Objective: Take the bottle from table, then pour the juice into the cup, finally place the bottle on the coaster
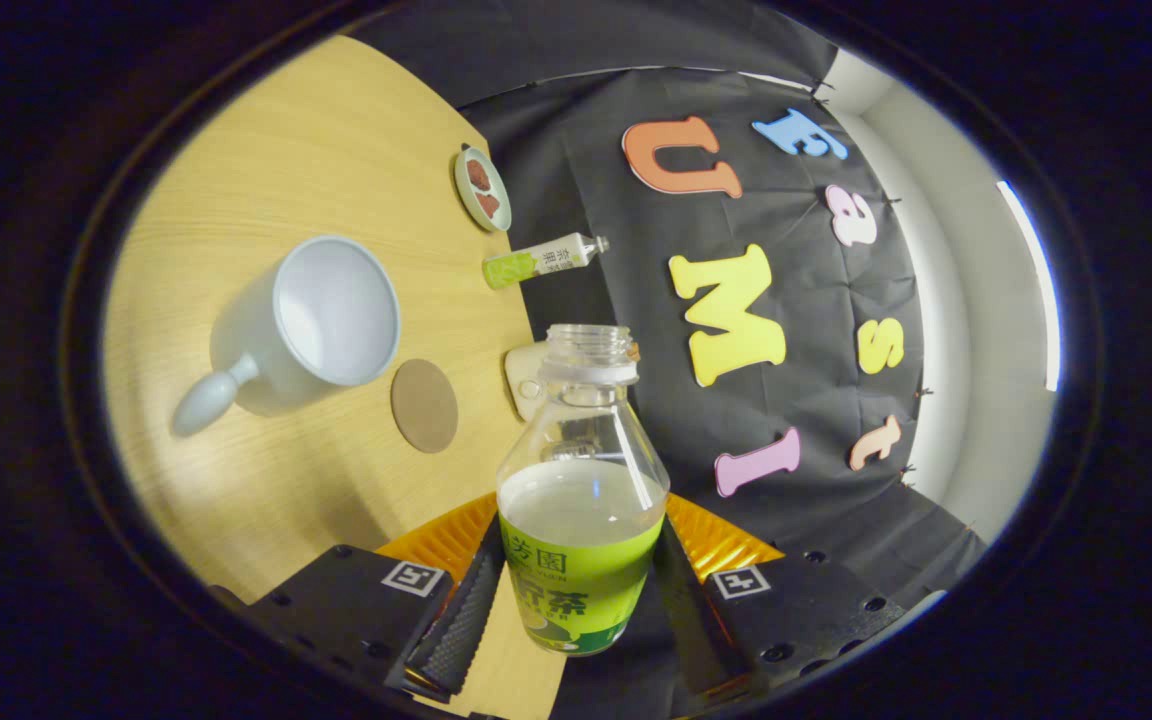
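You've got the gripper (581, 600) clamped on the bottle (583, 500), one finger pressing each side of the green label, so the fingers are closed only as far as the bottle's width allows. The grip sits low on the body, prob. to leave the neck free for pouring. Cap is off, mouth open, and pale juice fills it to approx. the top of the label. The whole view is rolled w/ the table (266, 200) running up one side, so I'd judge you're tipping the bottle over toward the cup.

Just beyond the bottle's neck lies the round brown coaster (424, 405), bare, waiting for the final set-down. Beside it is the cup (321, 315), mouth facing you, handle pointing away from the coaster; looks empty.

Further off, near the table's edge: a second small bottle (541, 261) and a small dish (482, 187) w/ something dark in it. Keep clear of both.
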